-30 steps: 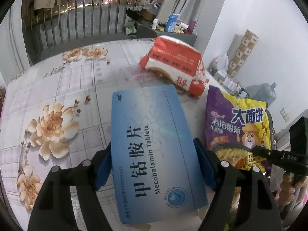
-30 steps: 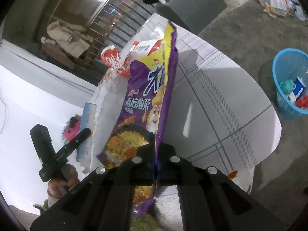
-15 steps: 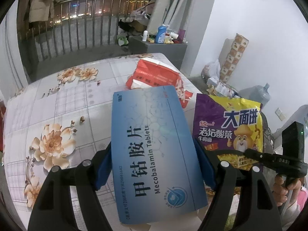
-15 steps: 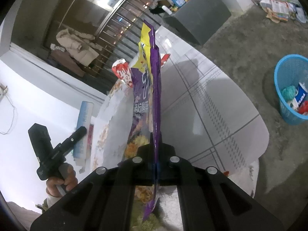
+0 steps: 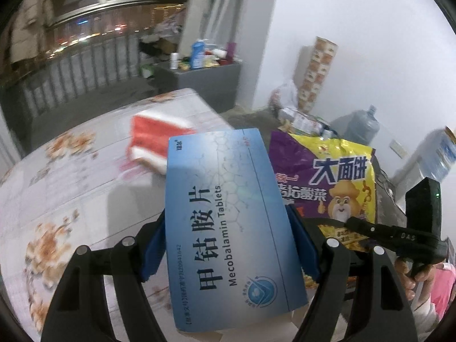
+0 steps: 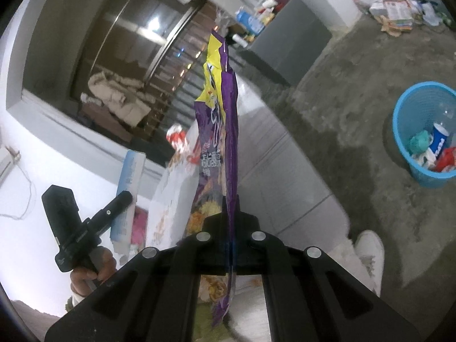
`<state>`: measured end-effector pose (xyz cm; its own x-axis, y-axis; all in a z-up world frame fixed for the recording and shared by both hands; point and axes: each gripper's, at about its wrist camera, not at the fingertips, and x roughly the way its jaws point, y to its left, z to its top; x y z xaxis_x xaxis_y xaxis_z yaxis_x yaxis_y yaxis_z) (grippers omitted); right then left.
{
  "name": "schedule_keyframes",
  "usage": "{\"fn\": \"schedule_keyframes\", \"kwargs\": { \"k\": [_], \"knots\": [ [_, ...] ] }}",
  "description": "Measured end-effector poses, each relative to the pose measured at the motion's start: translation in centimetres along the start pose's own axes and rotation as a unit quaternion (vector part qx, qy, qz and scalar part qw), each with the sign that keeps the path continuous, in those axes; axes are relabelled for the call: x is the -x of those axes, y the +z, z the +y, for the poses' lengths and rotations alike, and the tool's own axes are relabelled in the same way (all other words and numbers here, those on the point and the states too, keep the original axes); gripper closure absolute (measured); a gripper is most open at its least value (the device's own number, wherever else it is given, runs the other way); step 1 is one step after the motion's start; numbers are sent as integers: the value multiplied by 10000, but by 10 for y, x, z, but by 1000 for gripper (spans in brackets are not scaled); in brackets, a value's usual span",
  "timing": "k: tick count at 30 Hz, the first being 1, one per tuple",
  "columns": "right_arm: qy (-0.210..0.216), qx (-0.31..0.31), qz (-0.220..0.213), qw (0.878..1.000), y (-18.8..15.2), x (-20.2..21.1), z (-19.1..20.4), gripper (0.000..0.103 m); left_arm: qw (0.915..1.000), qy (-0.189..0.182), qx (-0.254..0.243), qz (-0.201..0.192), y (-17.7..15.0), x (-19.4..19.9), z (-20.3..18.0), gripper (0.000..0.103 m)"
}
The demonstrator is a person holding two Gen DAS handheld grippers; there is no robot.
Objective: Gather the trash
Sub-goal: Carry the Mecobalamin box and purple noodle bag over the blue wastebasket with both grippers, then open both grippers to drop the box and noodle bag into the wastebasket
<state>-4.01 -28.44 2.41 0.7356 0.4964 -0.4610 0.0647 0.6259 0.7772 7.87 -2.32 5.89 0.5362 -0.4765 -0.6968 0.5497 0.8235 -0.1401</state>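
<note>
Left gripper (image 5: 228, 245): jaws pinching a blue tablet box (image 5: 230, 222) by its two long sides, held face-up above the floral table (image 5: 62, 176); box lettered "Mecobalamin Tablets". Right gripper (image 6: 229, 233): jaws pressed together on the lower part of a purple-and-yellow noodle packet (image 6: 221, 131), which stands on edge in the right wrist view and shows its printed front in the left wrist view (image 5: 327, 182), just right of the box. Red-and-white packet (image 5: 156, 139): lying on the table, beyond the box, blurred. Blue wastebasket (image 6: 424, 134): on the concrete floor, well to the right of the table, holding a cup and mixed scraps. Grey cabinet (image 5: 199, 82): far side of the room, bottles on top. Water jug (image 5: 362, 125): far right, by the wall.
</note>
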Motion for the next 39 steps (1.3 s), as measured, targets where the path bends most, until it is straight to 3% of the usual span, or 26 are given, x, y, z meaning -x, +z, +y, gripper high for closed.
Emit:
{"fn": "schedule_keyframes", "kwargs": {
  "k": [5,9,15,19,23,25,26,27,28,30,32,36,39],
  "knots": [
    [-162,-357,-425,9983,8,26,-28,103,9979,-485,-384,171,22,-33,-46,28],
    [-462,-928,-939,9902,16,56,-70,103,9919,-977,-728,350,45,-70,-97,28],
    [-1040,-1608,-1472,9704,28,75,-126,103,9742,-1718,-996,1073,69,-160,-181,28],
    [-1343,-1852,-1633,9597,38,70,-157,103,9598,-1953,-1095,1695,71,-234,-236,28],
    [-1626,-2184,-1571,9493,53,51,-204,99,9502,-1948,-1256,2083,68,-298,-275,27],
    [-1774,-2277,-1400,9471,60,36,-231,91,9473,-1837,-1298,2283,62,-330,-286,24],
    [-1923,-2360,-1311,9435,63,30,-245,71,9472,-1751,-1282,2359,59,-346,-290,15],
    [-2148,-2477,-1203,9370,63,19,-264,45,9474,-1677,-1268,2413,56,-362,-292,13],
    [-2309,-2568,-1105,9320,63,11,-278,40,9478,-1557,-1259,2480,54,-375,-291,13],
    [-2800,-2737,-830,9164,58,-2,-306,40,9469,-1309,-1151,2702,49,-395,-287,13],
    [-3146,-2902,-733,9008,47,-4,-319,40,9476,-1330,-914,2756,49,-397,-281,13],
    [-3011,-3096,-995,8964,30,7,-312,40,9483,-1387,-761,2751,52,-382,-266,13],
    [-3136,-2981,-1160,8940,30,14,-292,40,9565,-1322,-826,2466,64,-361,-259,13]
  ]
}}
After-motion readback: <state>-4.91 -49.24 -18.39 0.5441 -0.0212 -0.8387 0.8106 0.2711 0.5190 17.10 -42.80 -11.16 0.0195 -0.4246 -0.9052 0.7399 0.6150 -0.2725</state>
